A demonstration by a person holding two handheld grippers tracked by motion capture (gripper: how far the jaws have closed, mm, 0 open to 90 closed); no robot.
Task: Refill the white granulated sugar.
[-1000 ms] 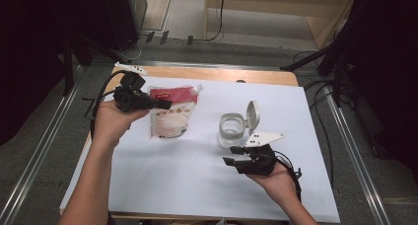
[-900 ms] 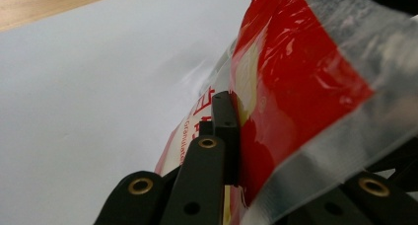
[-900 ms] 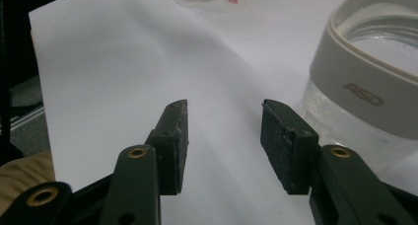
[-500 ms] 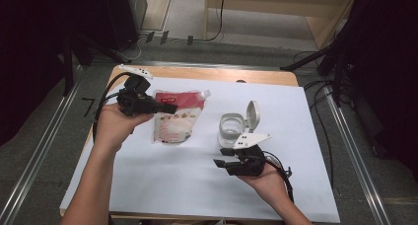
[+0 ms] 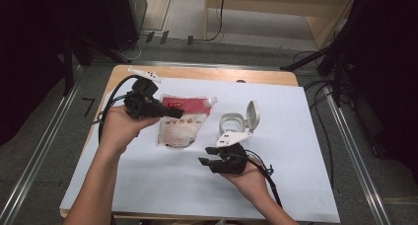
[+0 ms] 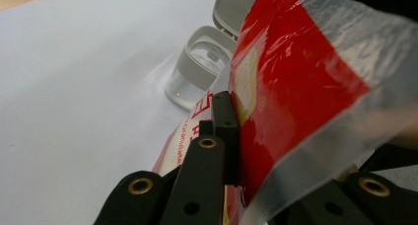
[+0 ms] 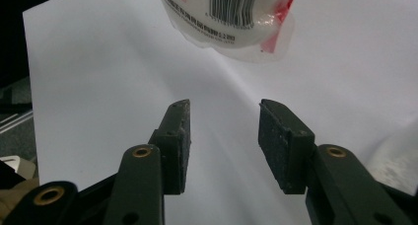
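Nearest, on the person's side of the jar (image 5: 230, 124): right claw (image 5: 203, 156), now slid leftward from where a second ago it sat straight below the jar. Stands half open, nothing between the jaws, only bare paper sheet (image 5: 296, 161) under them. Points at the bottom end of the pouch (image 5: 182, 129), near it but not touching; in the right gripper view, shows that end with its barcode hanging clear beyond the jaw tips.

Next out, just left of the jar and apart from it: the red and white pouch itself. No longer lies flat as a second ago; now tilts, upper red part raised, lower end close to the sheet. Also sits a little closer to the jar than before.

At the pouch's upper edge, farther left of the jar: left claw (image 5: 176, 111), clamped tight on the red film, one pad visibly pressed against it in the left gripper view.

Reads as a handover into two-handed work: one claw holding the pouch up, the other coming in for its free end, probably to steady or open it for pouring.

Behind, at the jar's far right side: lid (image 5: 252, 115) flipped up, mouth open. Beyond the jar, the wooden table (image 5: 207, 73) edge.
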